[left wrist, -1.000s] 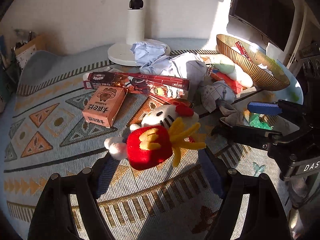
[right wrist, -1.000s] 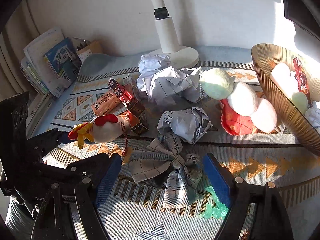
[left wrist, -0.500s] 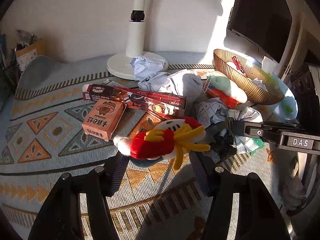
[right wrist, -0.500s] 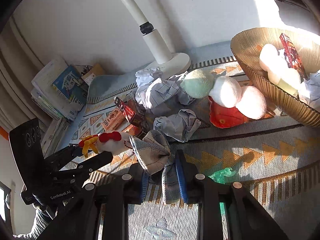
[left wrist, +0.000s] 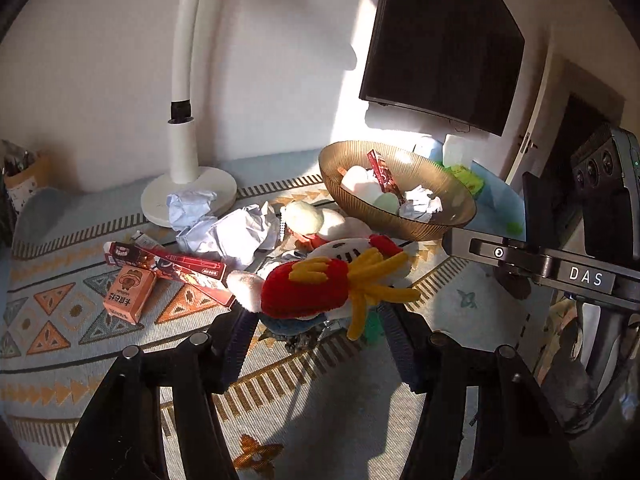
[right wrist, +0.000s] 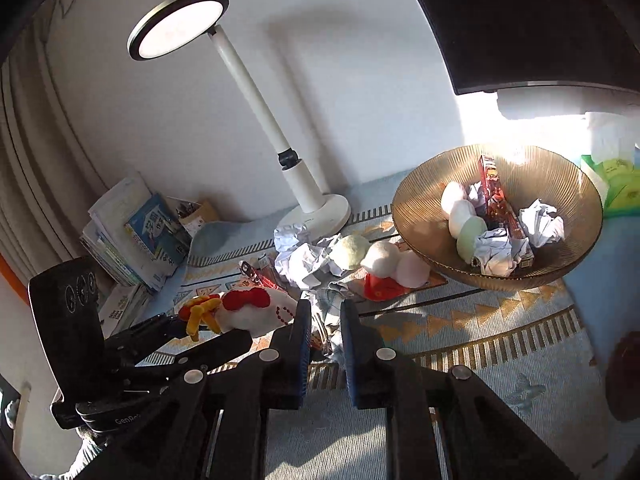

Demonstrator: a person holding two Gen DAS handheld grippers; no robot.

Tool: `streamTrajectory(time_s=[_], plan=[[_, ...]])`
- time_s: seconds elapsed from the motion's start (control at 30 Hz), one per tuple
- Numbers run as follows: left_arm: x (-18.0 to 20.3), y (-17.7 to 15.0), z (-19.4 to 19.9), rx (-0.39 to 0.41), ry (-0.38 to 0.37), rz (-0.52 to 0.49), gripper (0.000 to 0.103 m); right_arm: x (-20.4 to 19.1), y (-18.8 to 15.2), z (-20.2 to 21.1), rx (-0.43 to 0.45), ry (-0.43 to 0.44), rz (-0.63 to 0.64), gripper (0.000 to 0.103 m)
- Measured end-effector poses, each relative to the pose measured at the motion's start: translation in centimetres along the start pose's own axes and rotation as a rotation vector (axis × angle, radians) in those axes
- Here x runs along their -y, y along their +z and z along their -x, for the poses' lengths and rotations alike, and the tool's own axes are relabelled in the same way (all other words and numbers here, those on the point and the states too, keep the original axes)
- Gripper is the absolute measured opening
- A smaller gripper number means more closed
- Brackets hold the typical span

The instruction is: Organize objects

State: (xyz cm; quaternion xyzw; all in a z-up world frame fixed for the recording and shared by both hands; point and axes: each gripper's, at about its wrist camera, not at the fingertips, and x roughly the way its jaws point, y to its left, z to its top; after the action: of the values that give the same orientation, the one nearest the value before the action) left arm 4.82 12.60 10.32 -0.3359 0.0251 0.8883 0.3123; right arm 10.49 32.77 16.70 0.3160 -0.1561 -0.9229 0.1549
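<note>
Both pairs of jaws are pinching soft things: the left gripper (left wrist: 316,328) is clamped on a plush toy (left wrist: 332,280) that fills the middle of the left wrist view, red and white with yellow strands, lifted clear of the patterned mat (left wrist: 72,320), while the right gripper (right wrist: 325,334) has its blue pads pressed almost together on a checked cloth bow (right wrist: 326,308) low in the centre of the right wrist view. From there, largest first: the mat covers the lower half of both views. A dark screen (left wrist: 440,40) hangs in the upper right of the left wrist view. A white desk lamp (right wrist: 240,92) stands in the upper left of the right wrist view, its round base resting on the far edge of the mat. A ribbed amber bowl (right wrist: 560,184) sits at the right, holding pale egg-shaped balls, a red packet and crumpled paper. A stack of books (right wrist: 132,232) leans at the left edge. Crumpled paper (left wrist: 240,232) lies in a heap just in front of the lamp base, with three fluffy balls (right wrist: 380,256) beside it, near the bowl. A long red box (left wrist: 168,260) and a small orange carton (left wrist: 128,292), touching each other, lie at the left of the left wrist view.
</note>
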Motion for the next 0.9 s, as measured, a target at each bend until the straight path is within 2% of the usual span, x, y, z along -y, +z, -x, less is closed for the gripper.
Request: streamTrajectory(time_s=[0.03,0.1,0.17,0.2,0.23,0.33,0.4,0.5,0.53,0.57,0.67,0.73,0.8,0.9], plan=[[0.6,0.3,0.0,0.006,-0.005,-0.008,0.058,0.4,0.0,0.0,-0.013,-0.012,0.0,0.015],[1.3,0.9,0.4,0.03,-0.007,-0.015,0.058,1.2,-0.4,-1.1,-0.072,-0.029,-0.003,0.028],[1.0,1.3,1.1,0.047,-0.006,0.003,0.059,2.1,-1.6,-3.0,-0.135,-0.032,-0.008,0.068],[0.6,1.3,1.4,0.054,-0.004,0.019,0.059,2.3,-2.4,-4.1,-0.162,-0.042,-0.001,0.074],[0.1,1.2,1.7,0.057,-0.002,0.039,0.059,2.3,-3.2,-5.2,-0.194,-0.055,0.013,0.075],[-1.2,0.5,2.2,0.051,0.031,0.079,0.059,1.6,-5.2,-8.8,-0.297,-0.089,0.088,0.074],[-1.8,-0.1,2.1,0.032,0.052,0.087,0.059,1.0,-5.8,-10.2,-0.323,-0.127,0.143,0.069],[-2.2,-0.8,1.6,0.004,0.068,0.084,0.059,0.3,-5.9,-11.8,-0.346,-0.204,0.215,0.053],[-2.3,-0.9,1.4,0.0,0.071,0.083,0.059,-0.1,-6.0,-12.1,-0.347,-0.231,0.251,0.043],[-2.4,-1.0,1.2,-0.004,0.07,0.086,0.059,-0.4,-6.1,-12.2,-0.356,-0.22,0.273,0.035],[-2.5,-0.9,0.7,-0.007,0.062,0.096,0.059,-0.8,-6.2,-11.3,-0.354,-0.254,0.324,0.031],[-2.3,-0.8,0.4,-0.01,0.06,0.095,0.059,-0.4,-6.2,-9.6,-0.338,-0.239,0.308,0.031],[-1.9,-0.6,0.3,-0.01,0.06,0.083,0.059,0.3,-5.7,-7.3,-0.302,-0.22,0.266,0.031],[-0.8,0.3,0.0,0.008,0.053,0.066,0.059,2.0,-3.3,-3.4,-0.214,-0.244,0.216,0.031]])
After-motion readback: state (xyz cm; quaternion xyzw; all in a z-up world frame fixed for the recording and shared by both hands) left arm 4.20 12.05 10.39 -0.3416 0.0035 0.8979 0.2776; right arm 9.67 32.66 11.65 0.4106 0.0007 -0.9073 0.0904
